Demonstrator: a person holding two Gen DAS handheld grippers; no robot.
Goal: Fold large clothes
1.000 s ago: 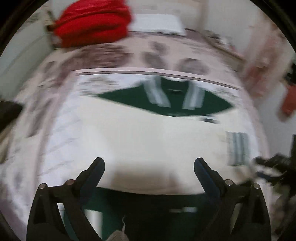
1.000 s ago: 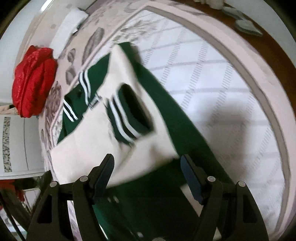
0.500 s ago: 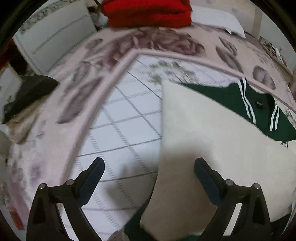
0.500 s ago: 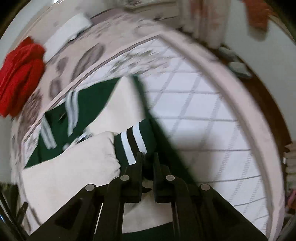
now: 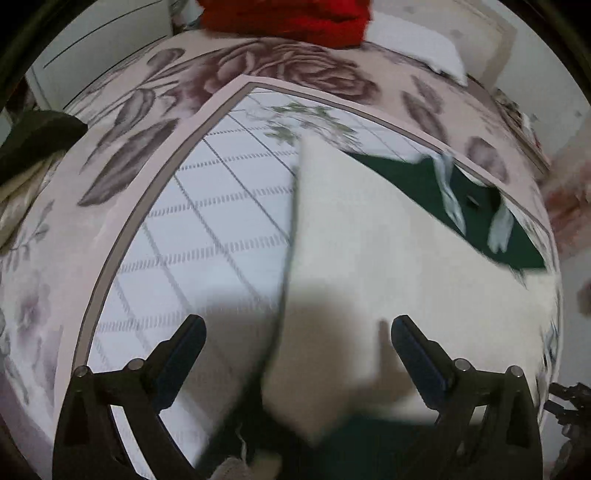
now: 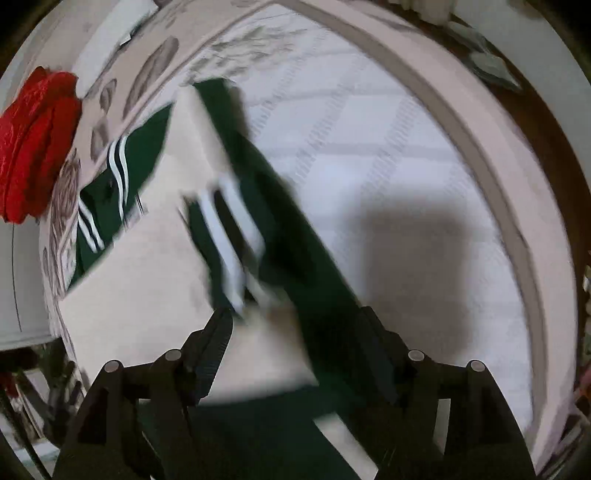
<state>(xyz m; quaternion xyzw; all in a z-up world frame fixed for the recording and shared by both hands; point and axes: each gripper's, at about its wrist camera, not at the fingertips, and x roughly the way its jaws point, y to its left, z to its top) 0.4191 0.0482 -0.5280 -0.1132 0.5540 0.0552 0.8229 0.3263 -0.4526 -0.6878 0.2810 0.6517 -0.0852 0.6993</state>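
A green and cream varsity jacket (image 5: 388,240) lies flat on the bed, its cream sleeves folded across the body. Its striped green collar (image 5: 472,199) points to the far right. My left gripper (image 5: 297,325) hovers open over the jacket's left edge, nothing between its fingers. In the right wrist view the green cuff (image 6: 225,236) with white stripes rests on the cream sleeve (image 6: 147,277), blurred. My right gripper (image 6: 295,317) is just behind the cuff; its jaws are opening and grip nothing. A green strip of the body (image 6: 295,258) runs under it.
The bedspread has a white quilted panel (image 5: 207,229) inside a floral border (image 5: 122,158). A red folded blanket (image 5: 288,14) and a white pillow (image 5: 417,48) lie at the head of the bed. A dark garment (image 5: 33,133) sits off the left side. Wooden floor (image 6: 546,129) borders the bed.
My right gripper was shut on the striped cuff half a second ago; now it stands open and the cuff lies on the sleeve. My left gripper slid to the jacket's left edge and sank lower.
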